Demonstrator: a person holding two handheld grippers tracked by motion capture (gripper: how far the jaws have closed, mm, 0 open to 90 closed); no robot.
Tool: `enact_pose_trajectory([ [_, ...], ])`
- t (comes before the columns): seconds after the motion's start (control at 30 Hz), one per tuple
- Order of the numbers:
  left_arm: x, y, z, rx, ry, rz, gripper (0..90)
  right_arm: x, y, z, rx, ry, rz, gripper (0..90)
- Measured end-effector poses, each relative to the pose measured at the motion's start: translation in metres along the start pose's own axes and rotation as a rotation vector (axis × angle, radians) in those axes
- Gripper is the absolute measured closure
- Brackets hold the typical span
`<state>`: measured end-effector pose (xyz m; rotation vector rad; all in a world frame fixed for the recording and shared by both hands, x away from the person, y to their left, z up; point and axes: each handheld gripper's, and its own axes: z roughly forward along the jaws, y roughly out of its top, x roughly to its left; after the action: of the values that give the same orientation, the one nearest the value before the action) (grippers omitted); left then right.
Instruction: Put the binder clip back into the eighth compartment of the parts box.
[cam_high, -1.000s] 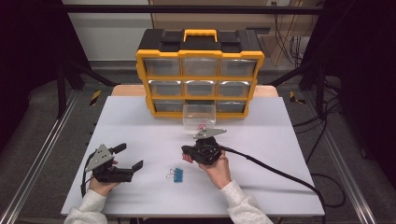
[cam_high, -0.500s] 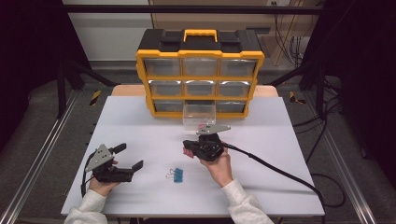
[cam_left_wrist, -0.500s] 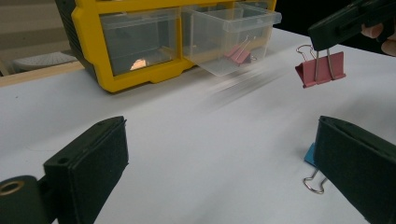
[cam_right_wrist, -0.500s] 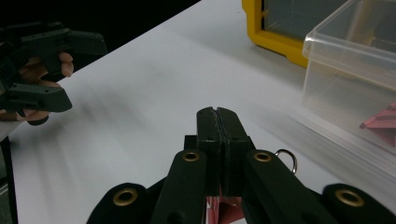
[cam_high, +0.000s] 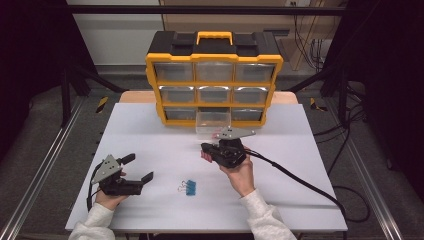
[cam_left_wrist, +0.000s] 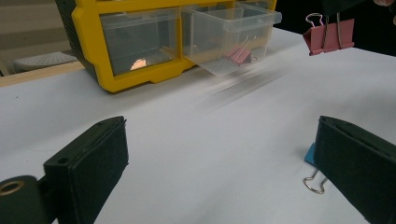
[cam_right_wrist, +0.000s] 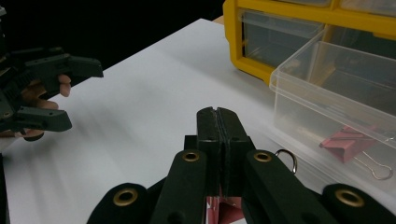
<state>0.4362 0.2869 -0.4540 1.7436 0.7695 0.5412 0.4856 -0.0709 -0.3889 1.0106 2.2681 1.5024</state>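
My right gripper (cam_high: 205, 150) hangs over the middle of the white table (cam_high: 150, 135), shut on a pink binder clip (cam_left_wrist: 328, 37). In the right gripper view the jaws (cam_right_wrist: 217, 114) are pressed together, with the clip (cam_right_wrist: 224, 210) hanging below them. Just beyond stands a clear drawer (cam_high: 212, 122) pulled out of the yellow organizer (cam_high: 214, 80), and another pink clip (cam_right_wrist: 350, 144) lies inside it. My left gripper (cam_high: 138, 168) rests at the table's near left, open and with nothing between its pads (cam_left_wrist: 93, 158). Blue binder clips (cam_high: 189, 187) lie between the two hands.
The organizer, with its several clear drawers, stands at the table's far edge. A black cable (cam_high: 300, 182) trails from the right gripper off to the right. A metal frame (cam_high: 45, 165) runs along the left side.
The right gripper has lifted with the pink clip and come a little nearer the pulled-out drawer. The left gripper has stayed in place.
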Motion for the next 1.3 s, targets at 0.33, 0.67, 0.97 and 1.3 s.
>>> enact_pose_trajectory([
  [0.33,0.000,0.000,0.000,0.000,-0.001,0.001,2.8,-0.009,0.011,-0.009,-0.034,-0.045,0.002,89.2],
  [0.67,0.000,0.000,0.001,0.004,-0.002,0.002,2.8,-0.021,0.025,-0.017,-0.068,-0.082,0.018,89.3],
  [0.97,0.000,0.000,0.001,0.004,-0.002,0.001,2.8,-0.027,0.035,-0.019,-0.081,-0.114,0.018,89.3],
  [1.3,0.000,0.000,0.001,0.003,-0.002,0.001,2.8,-0.036,0.049,-0.015,-0.088,-0.160,0.014,89.3],
])
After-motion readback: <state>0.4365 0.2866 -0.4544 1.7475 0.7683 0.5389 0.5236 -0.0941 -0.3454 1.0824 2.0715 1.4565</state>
